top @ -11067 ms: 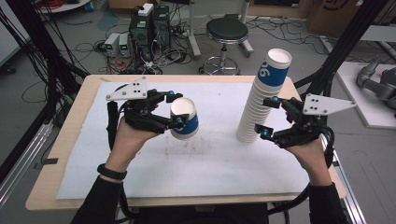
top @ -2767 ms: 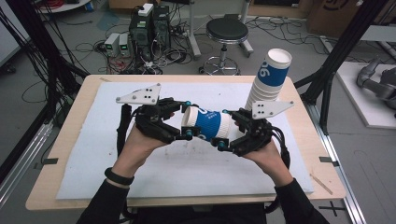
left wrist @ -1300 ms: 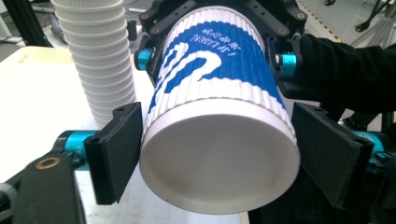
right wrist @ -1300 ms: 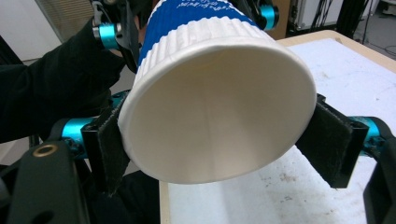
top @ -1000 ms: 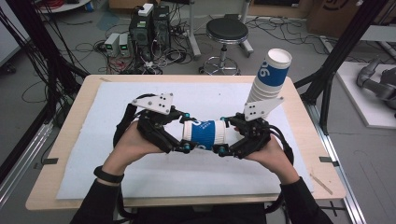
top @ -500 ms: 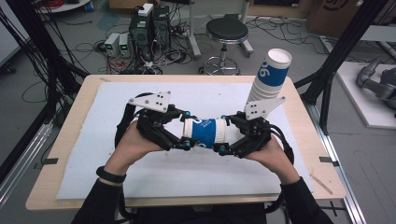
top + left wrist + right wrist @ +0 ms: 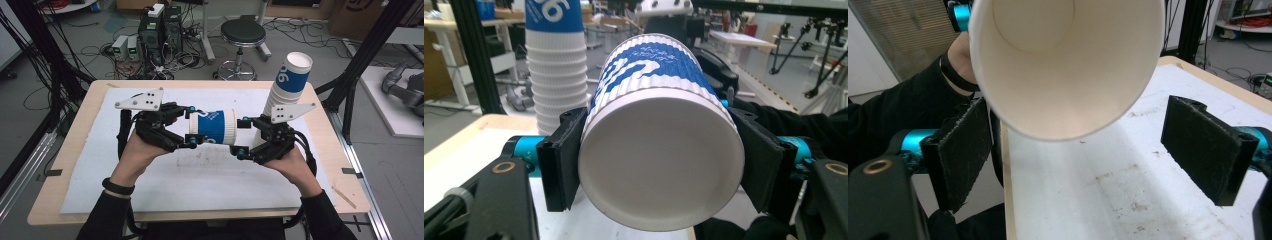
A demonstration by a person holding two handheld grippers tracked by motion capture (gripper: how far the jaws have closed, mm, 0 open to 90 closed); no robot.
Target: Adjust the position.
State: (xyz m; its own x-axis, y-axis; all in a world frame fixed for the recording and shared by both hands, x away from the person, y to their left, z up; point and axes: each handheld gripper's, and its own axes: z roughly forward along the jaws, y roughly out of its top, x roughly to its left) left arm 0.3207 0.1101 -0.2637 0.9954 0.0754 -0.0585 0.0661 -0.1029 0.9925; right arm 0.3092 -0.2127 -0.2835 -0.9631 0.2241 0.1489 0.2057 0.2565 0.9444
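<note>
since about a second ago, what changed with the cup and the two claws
The right claw has just been opening and has let go of the cup's mouth end; its pads now stand clear of the rim. The left claw has just been closing and now grips the cup by its base end. The cup is still lying sideways above the table between both hands, and the cup stack has not moved.

The cup stack stands just behind the right tool (very near). The table in front lies free. The held cup fills the gap between both tools.
</note>
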